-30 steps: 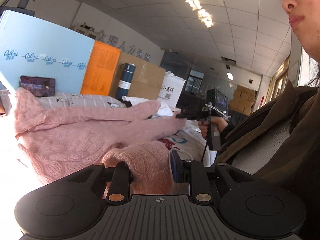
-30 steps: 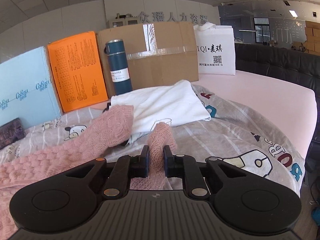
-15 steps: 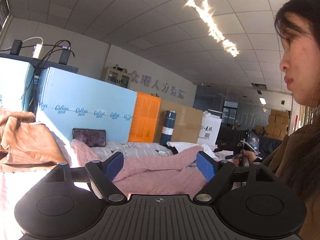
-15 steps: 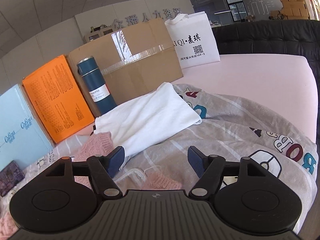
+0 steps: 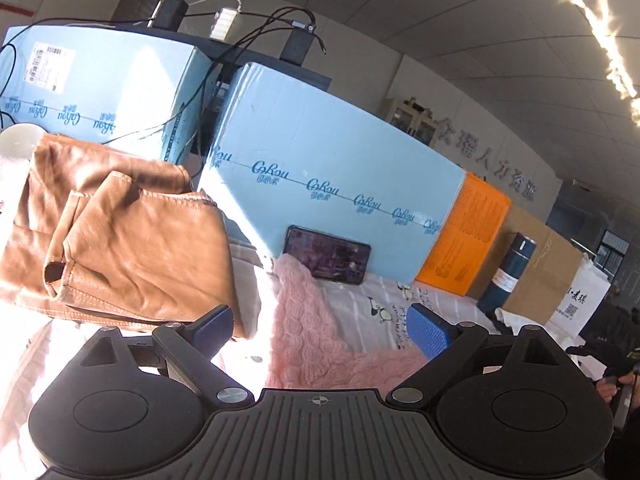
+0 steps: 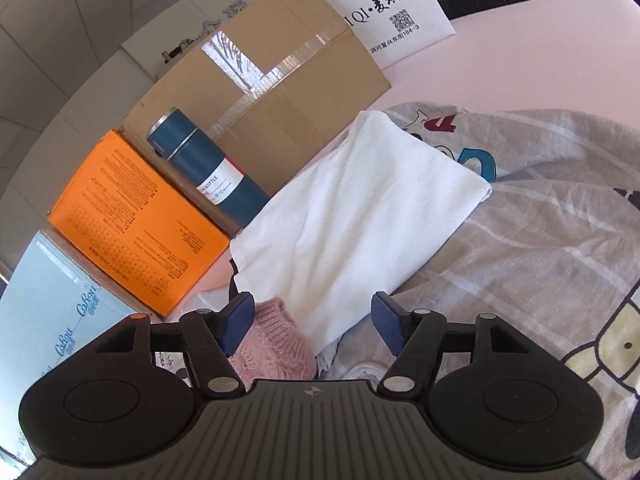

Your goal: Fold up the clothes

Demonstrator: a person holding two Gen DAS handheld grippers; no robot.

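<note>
In the left wrist view the left gripper (image 5: pixel 320 328) stands low in the frame with its blue-padded jaws wide and opening further, pressing on nothing. The pink cable-knit sweater (image 5: pixel 320 344) lies beyond and below them at lower centre, flat on the grey cartoon-print sheet (image 5: pixel 384 300). A tan leather garment (image 5: pixel 132 248) sits roughly bunched at left, judged not yet folded. A pale blue printed carton (image 5: pixel 340 160) fills the centre, shut; what it holds is hidden.

In the right wrist view the right gripper (image 6: pixel 312 324) has its jaws apart and closing slightly. A pink knit end of the sweater (image 6: pixel 276 352) lies by the left pad, not pinched. A folded white cloth (image 6: pixel 360 216) rests at centre. The taped brown cardboard box (image 6: pixel 272 92) at upper centre is sealed.
</note>
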